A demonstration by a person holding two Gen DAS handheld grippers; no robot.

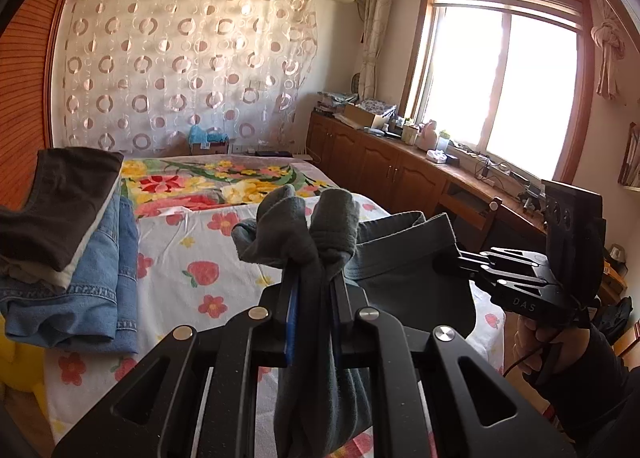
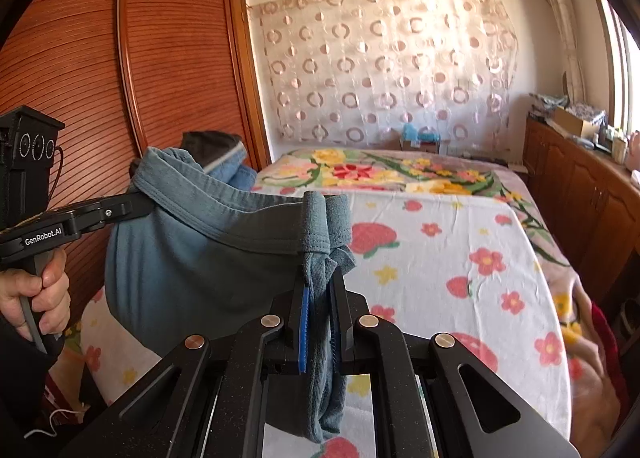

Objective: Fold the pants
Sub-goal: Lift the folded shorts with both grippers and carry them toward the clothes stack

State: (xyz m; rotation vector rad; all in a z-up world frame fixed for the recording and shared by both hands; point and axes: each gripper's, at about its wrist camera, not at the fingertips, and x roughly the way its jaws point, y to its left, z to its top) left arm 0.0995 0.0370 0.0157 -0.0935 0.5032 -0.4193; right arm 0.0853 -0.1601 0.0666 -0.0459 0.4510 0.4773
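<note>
1. The pants (image 2: 192,258) are grey-blue and hang in the air over the bed (image 2: 460,258), filling the centre and left of the right wrist view. The waistband runs as a sagging edge between the two grippers.
2. The left gripper (image 1: 310,258) has its jaws almost fully closed on a bunched wad of waistband, which bulges out above the tips at mid-frame. The same gripper appears at the left edge of the right wrist view, held by a hand (image 2: 36,298).
3. The right gripper (image 2: 320,270) is likewise pinched nearly shut on the other end of the waistband; cloth trails down between its blue pads.
4. The step in hand looks like lifting and spreading the pants before laying them flat. To do it well, I would draw the grippers apart until the sagging waistband goes straight, keeping both at the same height.
5. Lift high enough that the legs, which are out of sight below, clear the sheet and hang free of twists.
6. Lay them on the bare flowered part of the bed at lower right, away from the stack of clothes (image 1: 68,225) at the left of the left wrist view.
7. Keep both pinches firm: the left grip holds a thick wad that could slip.
</note>
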